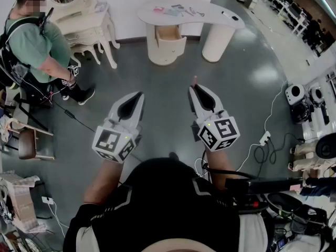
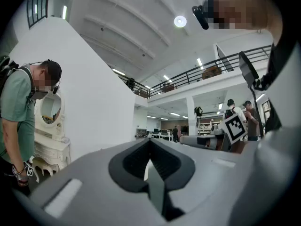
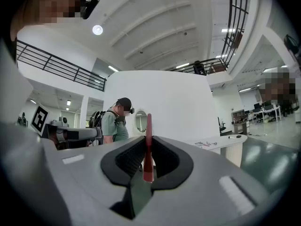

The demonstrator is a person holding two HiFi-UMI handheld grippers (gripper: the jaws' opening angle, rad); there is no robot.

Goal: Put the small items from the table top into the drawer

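Left hand-held gripper [image 1: 139, 95] and right hand-held gripper [image 1: 193, 90] hang side by side over the grey floor [image 1: 157, 72] in the head view, well apart from the white desk [image 1: 212, 16] by the far wall. Small items [image 1: 176, 9] lie on the desk top, and the drawer [image 1: 169, 34] under them stands open. A thin red stick [image 1: 195, 80] pokes out past the right one's tips. A person in a green shirt [image 1: 34, 43] stands at the left.

In the left gripper view, the left hand-held gripper [image 2: 150, 144] is clenched, with nothing between its jaws.

In the right gripper view, the right hand-held gripper [image 3: 148, 142] is grasping the red stick [image 3: 149, 126], which stands upright between the jaws. The desk [image 3: 230, 142] shows far off at the right, the small items [image 3: 207, 144] on top.
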